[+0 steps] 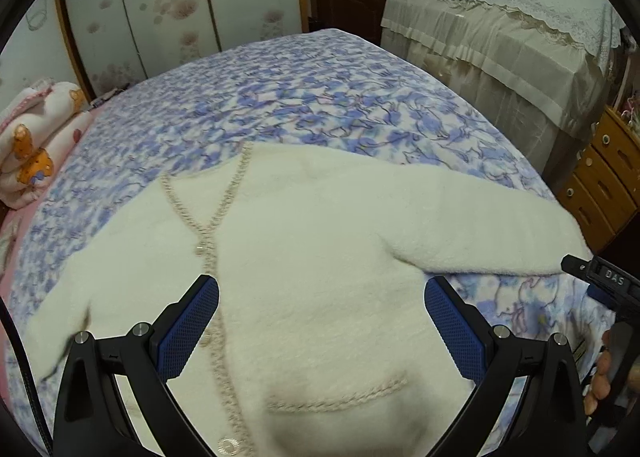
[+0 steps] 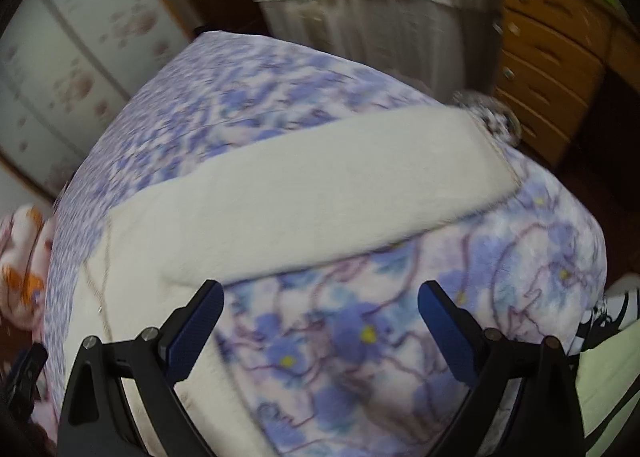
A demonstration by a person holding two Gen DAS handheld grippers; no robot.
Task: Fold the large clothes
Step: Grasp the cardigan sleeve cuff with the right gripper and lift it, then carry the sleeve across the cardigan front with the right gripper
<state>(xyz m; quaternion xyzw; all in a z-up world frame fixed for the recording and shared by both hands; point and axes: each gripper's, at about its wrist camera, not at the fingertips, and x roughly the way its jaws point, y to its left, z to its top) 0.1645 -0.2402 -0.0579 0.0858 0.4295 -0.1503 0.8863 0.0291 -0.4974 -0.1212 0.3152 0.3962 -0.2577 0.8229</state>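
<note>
We see a cream cardigan (image 1: 312, 257) spread flat on the bed's blue floral blanket (image 1: 304, 97), front up, with braided trim and a pocket. Our left gripper (image 1: 322, 317) hangs over its body with fingers (image 1: 188, 329) wide apart, holding nothing. Our right gripper (image 2: 320, 321) also has its fingers apart, over bare blanket just beside the outstretched sleeve (image 2: 304, 193). The right view is blurred, so the cuff's edge is hard to make out. The cardigan's hem is cut off below the frame.
</note>
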